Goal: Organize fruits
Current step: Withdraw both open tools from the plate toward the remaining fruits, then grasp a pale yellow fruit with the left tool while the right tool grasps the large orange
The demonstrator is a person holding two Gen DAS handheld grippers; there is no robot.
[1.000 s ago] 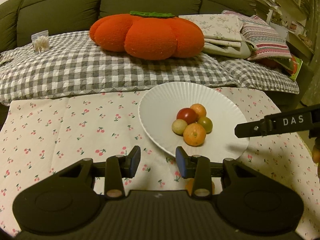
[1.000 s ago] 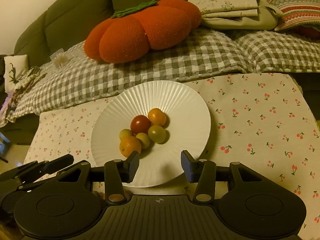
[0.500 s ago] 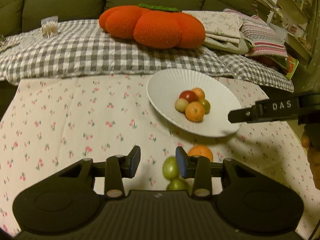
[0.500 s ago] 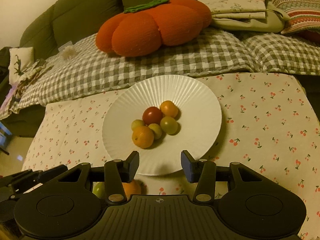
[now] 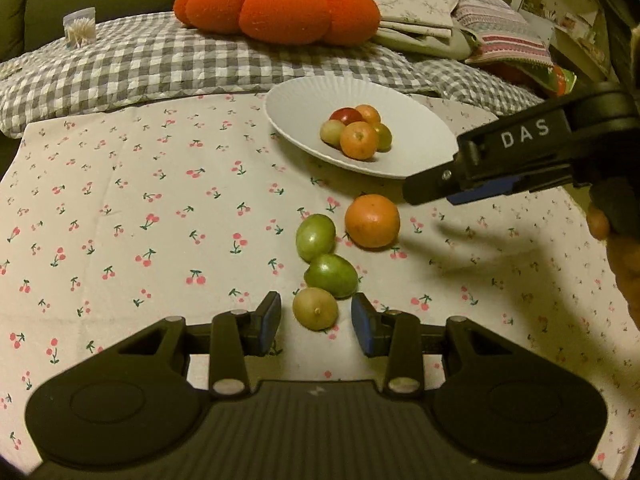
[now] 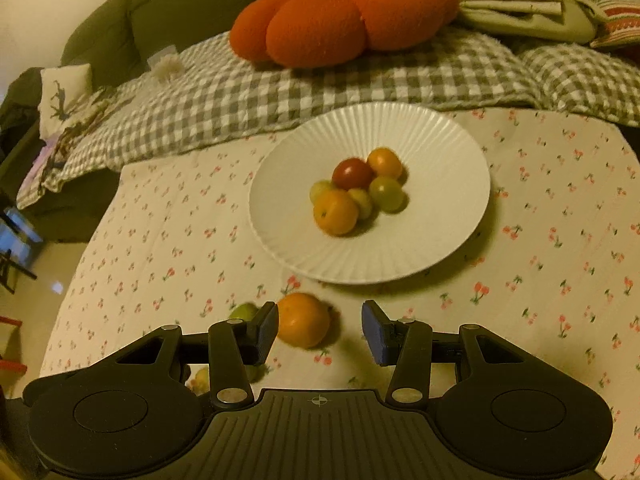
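Note:
A white ribbed plate [image 5: 424,148] [image 6: 440,240] holds several small fruits: a red one [image 5: 346,114], orange ones [image 5: 359,140] and greenish ones. On the cherry-print cloth in front of it lie an orange [image 5: 372,221] [image 6: 304,320], two green fruits [image 5: 315,237] [image 5: 331,275] and a yellow-green fruit [image 5: 315,308]. My left gripper [image 5: 316,322] is open, with the yellow-green fruit between its fingertips. My right gripper [image 6: 320,326] is open and empty, just above the orange; it shows from the side in the left wrist view [image 5: 460,188].
A grey checked quilt [image 5: 180,60] on a green sofa lies behind the table, with an orange pumpkin cushion [image 5: 280,8] [image 6: 340,16], folded linens [image 5: 420,12] and a small box of cotton swabs [image 5: 80,28]. The table's left edge drops to the floor [image 6: 48,272].
Both grippers have pulled back toward me from the plate. The loose fruits on the cloth have come into view, and the yellow-green one now sits between my left fingertips.

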